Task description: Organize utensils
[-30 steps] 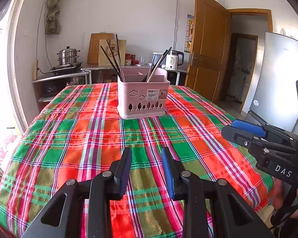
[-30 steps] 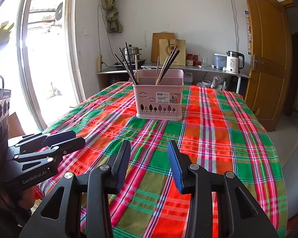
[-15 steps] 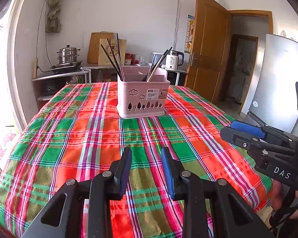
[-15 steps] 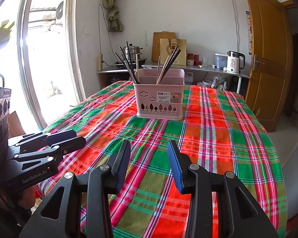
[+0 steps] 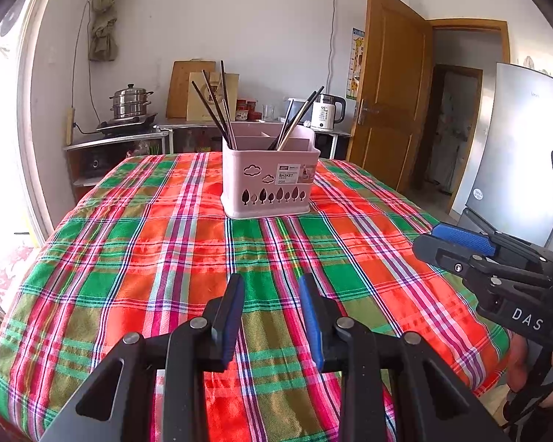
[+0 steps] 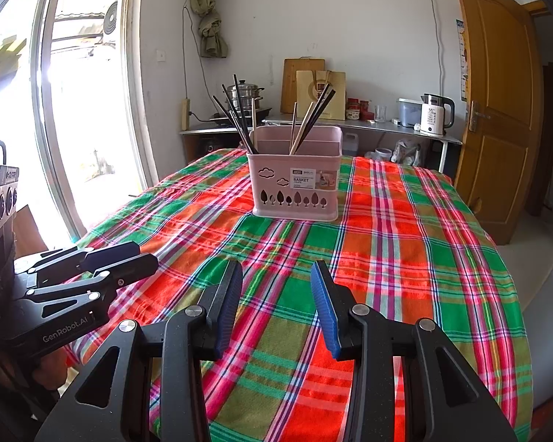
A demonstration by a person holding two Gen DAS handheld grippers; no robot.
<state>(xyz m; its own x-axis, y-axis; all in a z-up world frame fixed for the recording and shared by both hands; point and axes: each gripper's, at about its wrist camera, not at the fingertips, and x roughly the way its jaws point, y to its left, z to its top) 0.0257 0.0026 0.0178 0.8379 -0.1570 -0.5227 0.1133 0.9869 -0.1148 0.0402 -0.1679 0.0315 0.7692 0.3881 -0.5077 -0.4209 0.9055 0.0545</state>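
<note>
You are working in a kitchen with white walls, at a worktop covered by a red, green and pink plaid cloth that fills the lower half of both views. Nearest you, your left claw hangs over the near part of the cloth with its blue-padded fingers parted by a moderate gap; nothing sits between them and they touch nothing. Your right claw is in the same attitude, its pads spread a little wider, likewise empty. In the left wrist view you see the right claw from its side at the right edge, and in the right wrist view the left claw shows at the left edge, both over the worktop's edges. Farther on, near the middle of the cloth, well apart from both claws, stands the pink utensil basket with tree cut-outs and a white label. Dark chopsticks lean in its left compartment, and more chopsticks, dark and pale, lean in another to their right. Beyond the basket, a steel steamer pot, a wooden cutting board and a white kettle line the back counter, with a wooden door at right.
</note>
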